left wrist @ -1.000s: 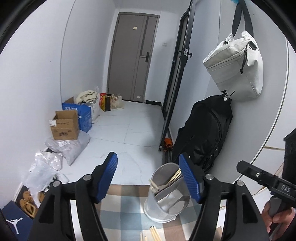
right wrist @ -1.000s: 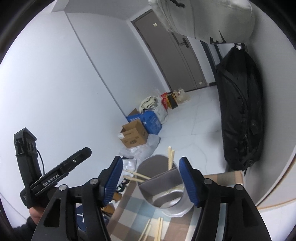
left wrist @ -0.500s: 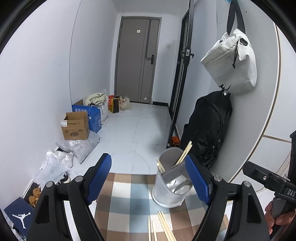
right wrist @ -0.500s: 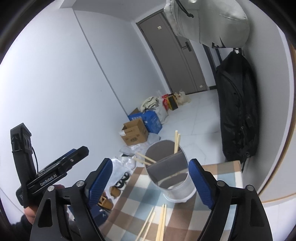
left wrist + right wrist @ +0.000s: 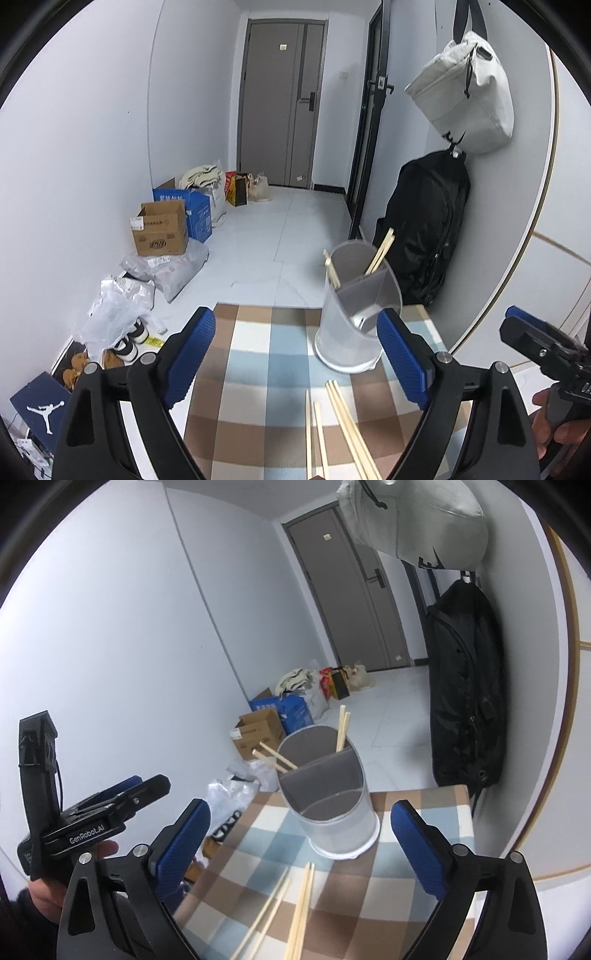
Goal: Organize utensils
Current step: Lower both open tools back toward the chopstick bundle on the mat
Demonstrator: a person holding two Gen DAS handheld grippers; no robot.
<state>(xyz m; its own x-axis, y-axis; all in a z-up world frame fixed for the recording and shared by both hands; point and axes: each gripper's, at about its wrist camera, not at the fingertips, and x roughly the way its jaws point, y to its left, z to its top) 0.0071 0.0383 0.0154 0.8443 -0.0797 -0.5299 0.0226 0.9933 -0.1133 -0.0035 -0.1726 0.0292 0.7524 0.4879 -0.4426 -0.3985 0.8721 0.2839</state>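
A translucent grey utensil holder (image 5: 356,310) with a dividing wall stands on the checked tablecloth (image 5: 266,354); it also shows in the right wrist view (image 5: 328,794). Wooden chopsticks (image 5: 380,249) stick out of its far compartment. Several loose chopsticks (image 5: 345,424) lie flat on the cloth in front of it, also seen in the right wrist view (image 5: 295,908). My left gripper (image 5: 295,354) is open and empty above the cloth, the holder near its right finger. My right gripper (image 5: 301,849) is open and empty, behind the loose chopsticks.
The table ends just past the holder; beyond lies a white tiled floor with cardboard boxes (image 5: 160,229), plastic bags (image 5: 114,310) and shoes. A black backpack (image 5: 424,229) and a white bag (image 5: 465,96) hang on the right wall. A grey door (image 5: 284,107) is at the back.
Both grippers have drawn back and tilted down from the holder, so more cloth and the loose chopsticks show. The jaws have spread wider.
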